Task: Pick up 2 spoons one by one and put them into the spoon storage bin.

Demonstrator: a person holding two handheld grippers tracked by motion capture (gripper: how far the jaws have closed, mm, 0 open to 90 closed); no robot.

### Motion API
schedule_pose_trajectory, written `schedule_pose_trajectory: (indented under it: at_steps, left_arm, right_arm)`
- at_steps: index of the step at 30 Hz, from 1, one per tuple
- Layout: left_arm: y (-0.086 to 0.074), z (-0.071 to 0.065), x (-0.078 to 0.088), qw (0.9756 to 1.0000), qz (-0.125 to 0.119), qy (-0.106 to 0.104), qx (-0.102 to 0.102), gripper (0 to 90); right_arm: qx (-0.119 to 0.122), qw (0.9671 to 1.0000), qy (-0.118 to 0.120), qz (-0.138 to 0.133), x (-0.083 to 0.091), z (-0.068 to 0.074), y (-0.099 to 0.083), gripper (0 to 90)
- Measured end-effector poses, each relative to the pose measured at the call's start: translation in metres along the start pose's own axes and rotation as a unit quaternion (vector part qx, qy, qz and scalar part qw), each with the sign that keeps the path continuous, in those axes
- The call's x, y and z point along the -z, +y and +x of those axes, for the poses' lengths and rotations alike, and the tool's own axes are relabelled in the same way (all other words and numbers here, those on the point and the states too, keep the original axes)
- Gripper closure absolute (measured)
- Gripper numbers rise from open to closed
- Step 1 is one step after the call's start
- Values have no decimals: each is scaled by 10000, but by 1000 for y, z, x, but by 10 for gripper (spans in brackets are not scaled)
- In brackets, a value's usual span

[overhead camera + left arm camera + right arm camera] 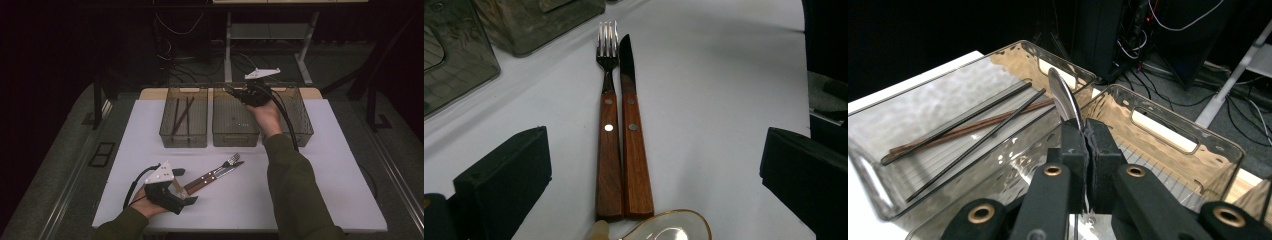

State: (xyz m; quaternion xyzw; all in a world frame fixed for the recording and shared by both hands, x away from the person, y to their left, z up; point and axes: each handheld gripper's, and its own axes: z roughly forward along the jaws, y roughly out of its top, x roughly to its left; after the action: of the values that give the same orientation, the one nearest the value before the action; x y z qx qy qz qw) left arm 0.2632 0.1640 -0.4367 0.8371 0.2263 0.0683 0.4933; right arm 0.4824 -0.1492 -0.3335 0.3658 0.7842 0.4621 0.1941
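Observation:
My right gripper [235, 91] hangs over the far end of the middle clear bin [235, 137], shut on a metal spoon [1062, 97]. In the right gripper view the spoon's bowl rises from between the jaws [1085, 132], above the wall shared by two bins. My left gripper [186, 186] rests open near the table's front left. A fork [608, 130] and a knife [634, 150] with wooden handles lie side by side between its wide jaws [654, 165], untouched. The same fork [222, 165] and knife [216, 175] lie in the middle of the white table.
Three clear bins stand in a row at the back. The left bin [184, 136] holds several chopsticks [963, 130], and a right bin [300, 130] stands beyond my right forearm. A gold-rimmed pale spoon [669, 227] lies just before the left jaws. Cables and desk legs lie behind the table.

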Motion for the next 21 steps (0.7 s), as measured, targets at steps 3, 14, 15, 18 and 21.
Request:
schedule_pose_trajectory:
  at_steps: [3, 14, 15, 18, 21]
  left_arm:
    - [0, 0, 0, 10000, 13, -10, -19, 0]
    - [0, 0, 0, 10000, 10, -37, 10, 0]
    - [0, 0, -1, 10000, 10, -36, 13, 0]
    - [0, 0, -1, 10000, 23, -36, -2, 0]
    - [0, 0, -1, 10000, 20, -33, -24, 0]
  right_arm:
    - [-44, 10000, 16, -30, -8, 0, 1, 878]
    - [-69, 9998, 132, 165, -27, -2, -20, 878]
    - [-93, 9997, 121, 172, -28, -2, -23, 878]
    - [-134, 9995, 120, 241, -29, -3, -28, 878]
    - [-158, 9992, 73, 347, -31, -4, -31, 878]
